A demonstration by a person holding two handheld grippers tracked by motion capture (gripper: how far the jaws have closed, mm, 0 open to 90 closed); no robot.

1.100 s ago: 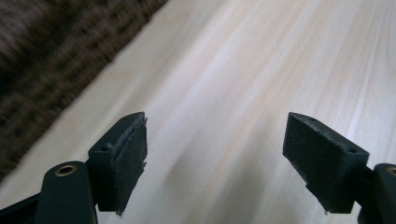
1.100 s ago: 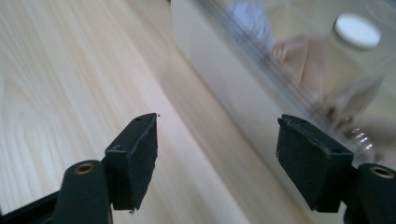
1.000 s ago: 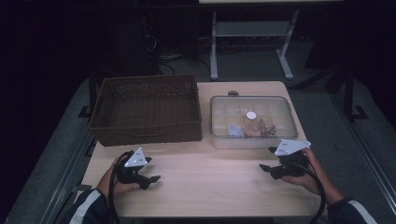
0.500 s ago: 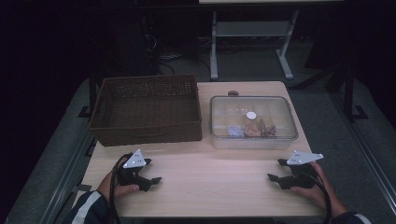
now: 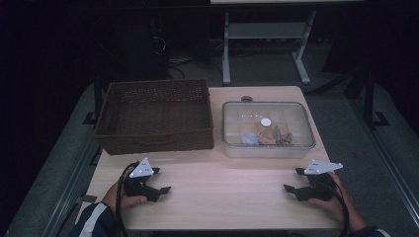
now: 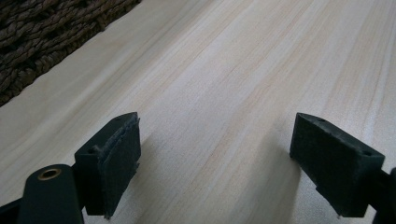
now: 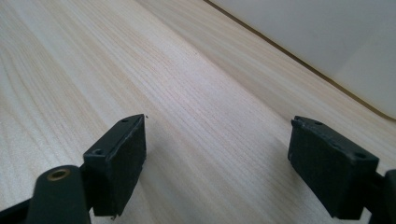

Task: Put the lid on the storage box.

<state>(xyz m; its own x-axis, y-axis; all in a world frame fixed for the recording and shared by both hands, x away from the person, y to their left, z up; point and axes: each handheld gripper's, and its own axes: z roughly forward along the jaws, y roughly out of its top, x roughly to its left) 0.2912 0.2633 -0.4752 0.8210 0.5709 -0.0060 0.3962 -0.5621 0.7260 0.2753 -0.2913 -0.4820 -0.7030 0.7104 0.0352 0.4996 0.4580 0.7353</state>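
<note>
Left gripper view: we are finding the left gripper (image 6: 212,158) with its jaws standing wide apart and nothing but bare table (image 6: 243,70) between the pads; they have just been opening. The woven wall of the basket (image 6: 42,32) is showing at the far left. In the right gripper view, we are noting the right gripper (image 7: 217,161) likewise spread wide and empty, its jaws also having just been opening, with the pale side of the clear box (image 7: 336,37) at the far right.

From the high view, we are placing both grippers low at the near edge of the table, well apart, with the brown basket at far left and the lidded clear box just beside it at far right, small items lying inside.

We are judging this a resting stance, with no handling begun. The next move is calling for a reach toward the far side, probably to the lid of the box.
</note>
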